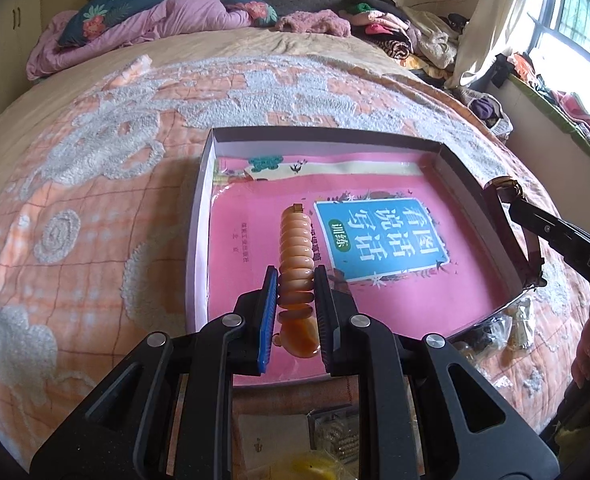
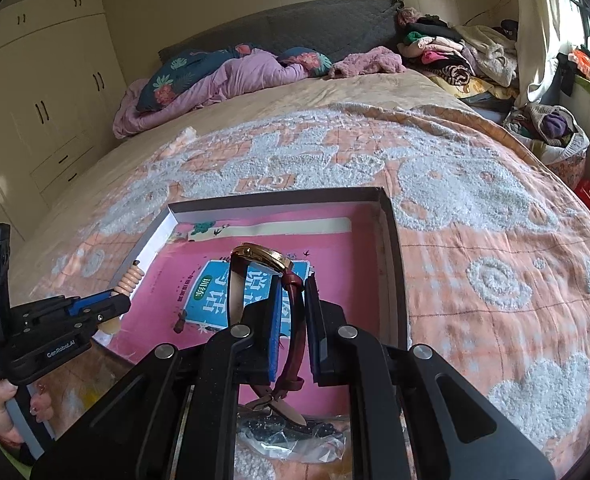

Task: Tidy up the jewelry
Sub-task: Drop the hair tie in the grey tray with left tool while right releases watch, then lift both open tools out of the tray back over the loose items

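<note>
My left gripper (image 1: 295,276) is shut on an orange beaded bracelet (image 1: 295,248), which sticks out stiffly over a shallow open box (image 1: 203,208) lined with a pink book cover. The same bracelet (image 2: 129,282) and left gripper (image 2: 115,300) show at the left of the right wrist view, by the box's (image 2: 395,248) near-left corner. My right gripper (image 2: 293,282) is shut on the dark red strap of a gold-cased wristwatch (image 2: 263,258), held above the box's near side. That watch (image 1: 505,188) hangs over the box's right wall in the left wrist view.
The box rests on an orange and white quilt (image 1: 95,184) covering a bed. Plastic bags with more jewelry (image 1: 495,332) lie near the box's front. Pillows and a purple blanket (image 2: 223,76) are at the headboard, a clothes pile (image 2: 455,56) at the far right. A hand (image 2: 3,408) holds the left gripper.
</note>
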Available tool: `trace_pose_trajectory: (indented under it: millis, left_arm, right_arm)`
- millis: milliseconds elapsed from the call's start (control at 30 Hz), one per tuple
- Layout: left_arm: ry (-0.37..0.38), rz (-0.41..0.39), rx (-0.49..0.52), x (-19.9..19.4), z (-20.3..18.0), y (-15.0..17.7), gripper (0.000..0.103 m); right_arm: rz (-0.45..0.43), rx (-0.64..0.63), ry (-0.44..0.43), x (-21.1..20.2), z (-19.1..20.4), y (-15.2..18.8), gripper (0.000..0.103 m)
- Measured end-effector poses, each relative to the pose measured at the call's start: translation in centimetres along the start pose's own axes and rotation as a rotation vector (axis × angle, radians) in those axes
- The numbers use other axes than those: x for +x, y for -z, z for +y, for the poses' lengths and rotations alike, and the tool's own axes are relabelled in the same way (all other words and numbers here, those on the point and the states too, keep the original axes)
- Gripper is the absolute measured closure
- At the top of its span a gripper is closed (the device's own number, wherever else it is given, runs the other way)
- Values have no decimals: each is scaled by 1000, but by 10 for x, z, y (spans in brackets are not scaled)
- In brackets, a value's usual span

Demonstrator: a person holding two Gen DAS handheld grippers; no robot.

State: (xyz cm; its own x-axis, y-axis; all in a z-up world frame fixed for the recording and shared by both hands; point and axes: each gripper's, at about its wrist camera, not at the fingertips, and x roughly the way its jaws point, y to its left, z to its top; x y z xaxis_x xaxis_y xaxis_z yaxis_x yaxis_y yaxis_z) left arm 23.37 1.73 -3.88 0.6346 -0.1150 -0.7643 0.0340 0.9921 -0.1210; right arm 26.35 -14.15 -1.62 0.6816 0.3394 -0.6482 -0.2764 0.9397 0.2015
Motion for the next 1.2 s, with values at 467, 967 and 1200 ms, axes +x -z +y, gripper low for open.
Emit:
trace_pose_trajectory:
  millis: [467,967,1200]
  left_arm:
    - [-16,32,14,16,-1,5,92]
    - [-22,26,23,10,-4,6,80]
    - [-23,-1,23,-8,-7,4,61]
  right_arm:
    - [74,42,53,32,-17,13,92]
    - [61,88,41,13,-21,18,70]
    - [12,113,18,-16,-19,19,41]
